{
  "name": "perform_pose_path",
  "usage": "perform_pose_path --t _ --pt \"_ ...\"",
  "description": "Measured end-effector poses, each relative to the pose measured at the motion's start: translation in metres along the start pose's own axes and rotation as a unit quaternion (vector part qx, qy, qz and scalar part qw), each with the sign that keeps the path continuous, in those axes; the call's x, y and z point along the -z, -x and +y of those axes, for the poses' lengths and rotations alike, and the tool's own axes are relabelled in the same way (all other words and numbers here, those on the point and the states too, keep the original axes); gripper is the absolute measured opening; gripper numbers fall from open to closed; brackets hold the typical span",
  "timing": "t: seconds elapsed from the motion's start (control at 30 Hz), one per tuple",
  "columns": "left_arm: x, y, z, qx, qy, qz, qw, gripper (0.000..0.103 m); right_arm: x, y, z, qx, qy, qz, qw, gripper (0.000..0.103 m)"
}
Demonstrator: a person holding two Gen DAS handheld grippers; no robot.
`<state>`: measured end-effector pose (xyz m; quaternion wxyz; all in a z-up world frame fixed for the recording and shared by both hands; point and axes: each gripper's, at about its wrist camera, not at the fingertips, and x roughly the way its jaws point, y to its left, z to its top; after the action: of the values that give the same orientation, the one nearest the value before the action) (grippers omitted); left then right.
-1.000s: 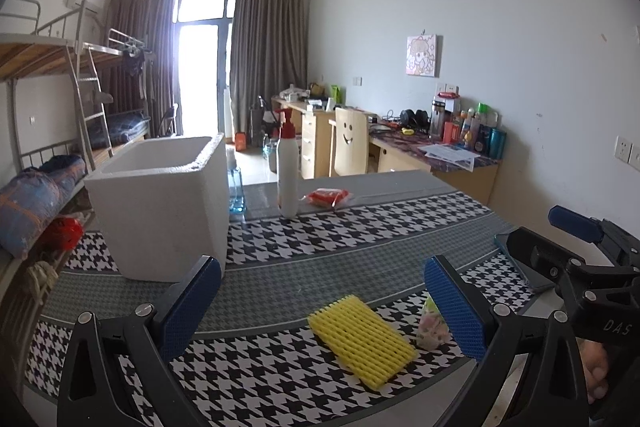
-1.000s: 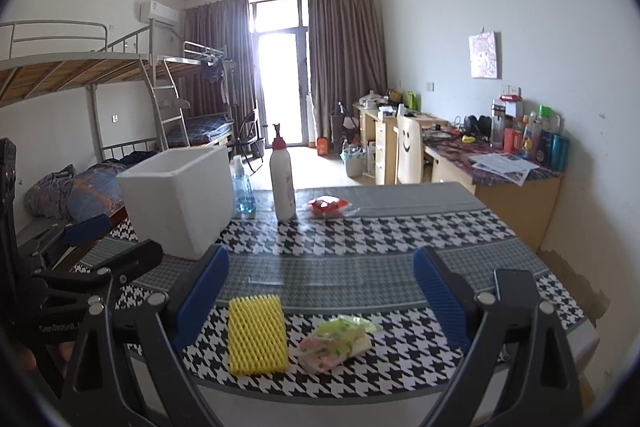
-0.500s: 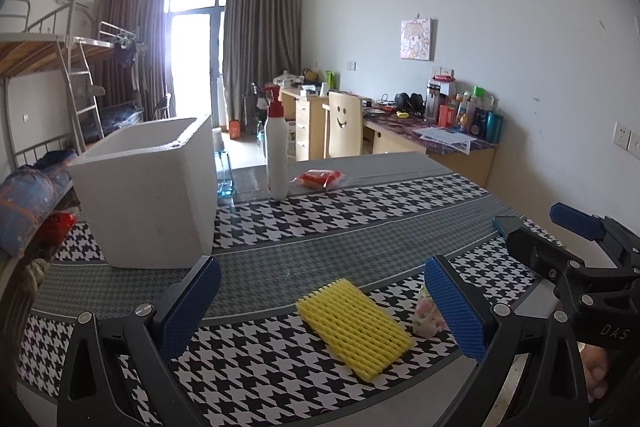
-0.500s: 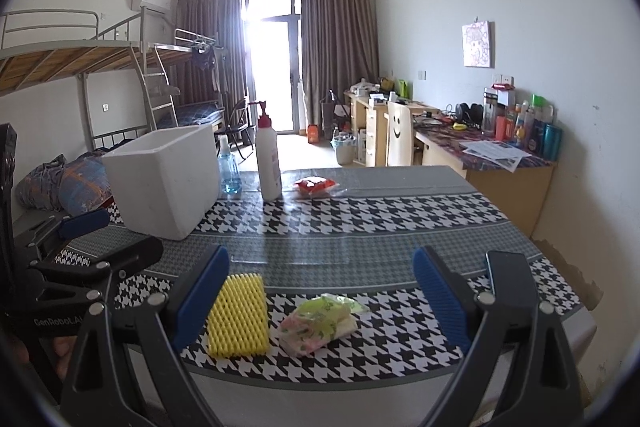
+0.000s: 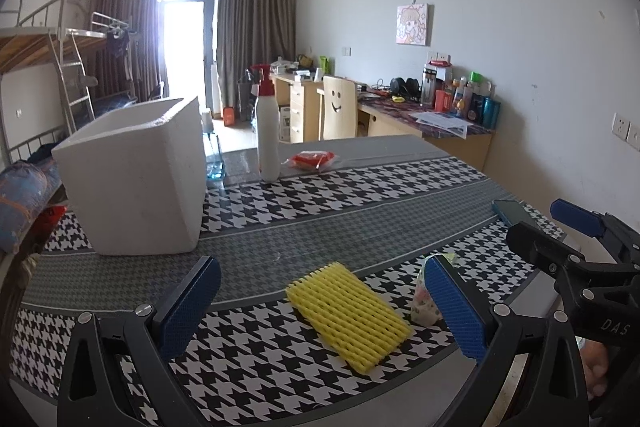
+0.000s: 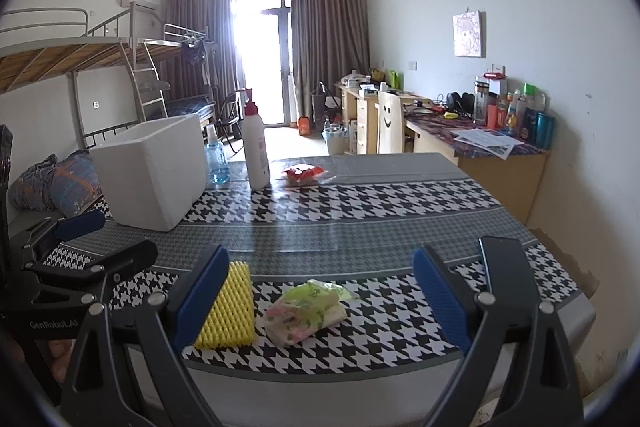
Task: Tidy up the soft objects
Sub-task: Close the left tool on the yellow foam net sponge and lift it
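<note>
A yellow foam net sleeve lies near the table's front edge. To its right lies a soft green-and-pink packet, partly hidden by a finger in the left wrist view. My left gripper hangs open just before the yellow sleeve, empty. My right gripper is open and empty, with the packet in front of it between its fingers' lines. A white foam box, open on top, stands at the back left.
Behind the box stand a white pump bottle and a small blue-liquid bottle. A red packet lies at the far edge. A dark phone rests at the right of the houndstooth tablecloth.
Both grippers have drifted forward and lower toward the table; the yellow sleeve and the packet now sit nearer and larger in view. Nothing on the table has moved.
</note>
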<state>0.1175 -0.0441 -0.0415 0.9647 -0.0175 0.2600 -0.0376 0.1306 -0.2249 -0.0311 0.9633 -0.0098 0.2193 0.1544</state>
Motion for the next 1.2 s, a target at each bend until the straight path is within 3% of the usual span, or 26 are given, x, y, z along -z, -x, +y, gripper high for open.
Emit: perform_pose_path --t 0.93,1.2 --pt "0.025 -0.076 -0.017 -0.011 -0.010 0.113 0.9935 0.102 0.023 -0.044 -0.029 0.007 -0.021 0.072 0.997 0.095" --pt "0.032 -0.096 -0.022 -0.016 -0.020 0.143 0.9894 0.090 0.028 -0.054 -0.037 0.004 -0.032 0.084 0.996 0.095"
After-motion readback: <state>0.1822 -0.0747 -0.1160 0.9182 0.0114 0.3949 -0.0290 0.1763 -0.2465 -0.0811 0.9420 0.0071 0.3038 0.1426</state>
